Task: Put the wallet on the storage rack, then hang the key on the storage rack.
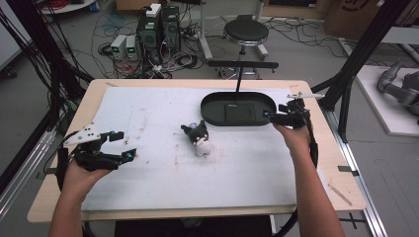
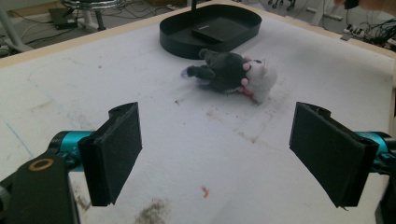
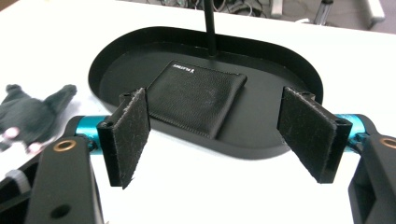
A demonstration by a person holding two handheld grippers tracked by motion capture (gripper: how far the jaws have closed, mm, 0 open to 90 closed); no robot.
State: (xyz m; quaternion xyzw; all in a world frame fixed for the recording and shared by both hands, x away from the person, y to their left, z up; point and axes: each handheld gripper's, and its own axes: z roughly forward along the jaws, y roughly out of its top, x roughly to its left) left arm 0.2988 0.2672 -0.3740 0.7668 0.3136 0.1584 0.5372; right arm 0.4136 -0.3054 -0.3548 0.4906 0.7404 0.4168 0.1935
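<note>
A small black-and-white plush toy [image 1: 198, 138] [image 2: 233, 74] [image 3: 28, 119] lies on its side on the white mat [image 1: 148, 123], near the middle. Behind it stands a black oval tray [image 1: 204, 108] [image 2: 187, 46] [image 3: 261, 144] holding a flat black pouch [image 1: 238, 111] [image 2: 219, 30] [image 3: 196, 98], with a thin post rising from its back. My left gripper [image 1: 123, 144] [image 2: 215, 154] is open over the mat's left part, pointing at the toy from a distance. My right gripper [image 1: 274, 113] [image 3: 219, 135] is open at the tray's right end, with nothing between its pads.
The mat covers a wooden table [image 1: 59, 197] whose edge runs all round. Black frame posts [image 1: 356, 64] rise off the right corner. On the floor beyond the far edge are a round stool [image 1: 245, 32], computer boxes [image 1: 158, 29] and many cables.
</note>
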